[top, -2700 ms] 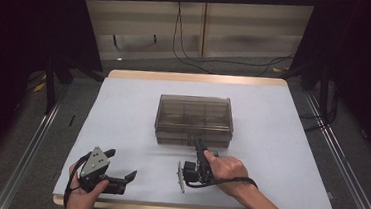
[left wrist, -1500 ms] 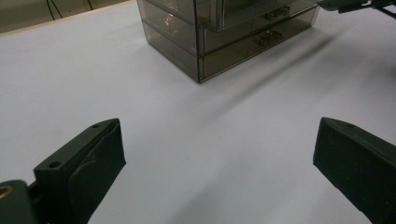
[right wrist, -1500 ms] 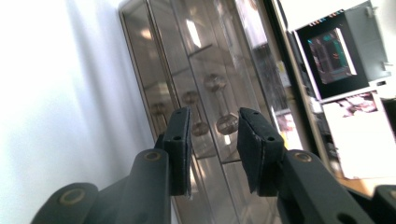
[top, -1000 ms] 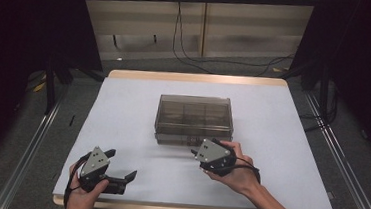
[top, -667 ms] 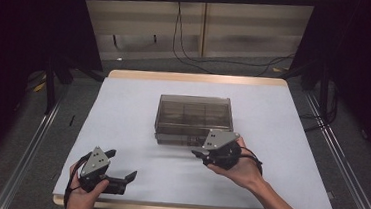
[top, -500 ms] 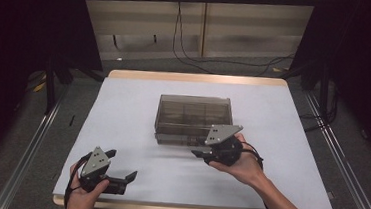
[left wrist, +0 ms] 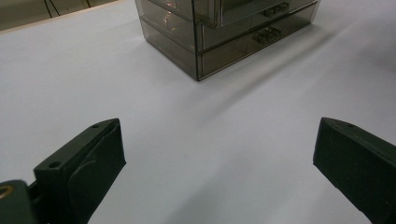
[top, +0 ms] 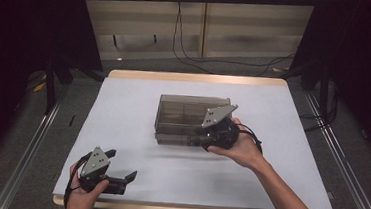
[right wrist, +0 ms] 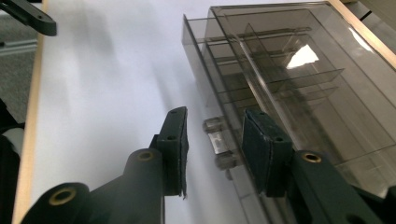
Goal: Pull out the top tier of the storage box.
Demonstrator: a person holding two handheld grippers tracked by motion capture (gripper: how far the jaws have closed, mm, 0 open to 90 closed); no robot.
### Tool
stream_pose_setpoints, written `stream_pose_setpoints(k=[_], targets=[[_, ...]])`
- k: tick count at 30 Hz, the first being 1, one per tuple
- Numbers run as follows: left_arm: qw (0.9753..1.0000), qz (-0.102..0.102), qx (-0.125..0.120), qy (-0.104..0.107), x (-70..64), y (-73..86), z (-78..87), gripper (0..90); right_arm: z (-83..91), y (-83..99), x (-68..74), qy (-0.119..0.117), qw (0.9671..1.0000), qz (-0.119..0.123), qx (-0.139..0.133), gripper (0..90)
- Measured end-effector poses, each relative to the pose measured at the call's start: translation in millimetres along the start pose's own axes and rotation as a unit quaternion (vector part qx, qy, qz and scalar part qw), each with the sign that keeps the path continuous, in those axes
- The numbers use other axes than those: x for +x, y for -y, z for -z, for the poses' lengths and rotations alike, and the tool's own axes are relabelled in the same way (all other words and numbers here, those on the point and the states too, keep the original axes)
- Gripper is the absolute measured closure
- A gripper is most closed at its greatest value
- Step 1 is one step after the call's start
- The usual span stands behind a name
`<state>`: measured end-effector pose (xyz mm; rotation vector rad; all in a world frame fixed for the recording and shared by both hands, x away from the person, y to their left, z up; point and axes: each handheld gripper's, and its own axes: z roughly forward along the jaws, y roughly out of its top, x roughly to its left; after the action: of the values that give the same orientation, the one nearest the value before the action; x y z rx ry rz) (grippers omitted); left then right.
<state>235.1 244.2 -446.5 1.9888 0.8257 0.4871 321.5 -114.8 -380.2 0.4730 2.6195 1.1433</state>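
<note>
A smoky see-through drawer cabinet (top: 188, 112) stands mid-table, its drawer fronts facing the person. My right gripper (top: 201, 137) is held against the front right of the cabinet, grey plate up. In the right gripper view, the jaws of my right gripper (right wrist: 212, 116) stand a little apart on either side of a small clear drawer handle (right wrist: 215, 137), with a gap on both sides. The top drawer (right wrist: 196, 51) sticks out slightly. My left gripper (top: 122, 164) rests wide open near the front left edge, with the cabinet (left wrist: 233, 32) well ahead of the left gripper (left wrist: 215, 154).
The white tabletop (top: 133, 105) has a wooden rim. Cables (top: 188, 44) trail on the floor behind it, and metal rails (top: 28, 162) run along both sides. Bare surface lies between the two grippers.
My right gripper has swung from the table's front middle up and to the right, onto the cabinet's front right. The left gripper has stayed still.
</note>
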Motion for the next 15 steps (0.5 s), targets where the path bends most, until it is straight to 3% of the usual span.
stream_pose_setpoints(k=[5,15], targets=[[1.0000,-0.002,0.001,0.000,-0.3,0.0,0.0,1.9,-7.6,-4.0,-11.3,-0.031,0.9993,-0.001,0.022,61.9],[1.0000,0.000,-0.001,0.000,0.0,0.1,0.1,1.9,-17.1,-0.5,-21.0,-0.044,0.9981,-0.003,0.043,63.2]])
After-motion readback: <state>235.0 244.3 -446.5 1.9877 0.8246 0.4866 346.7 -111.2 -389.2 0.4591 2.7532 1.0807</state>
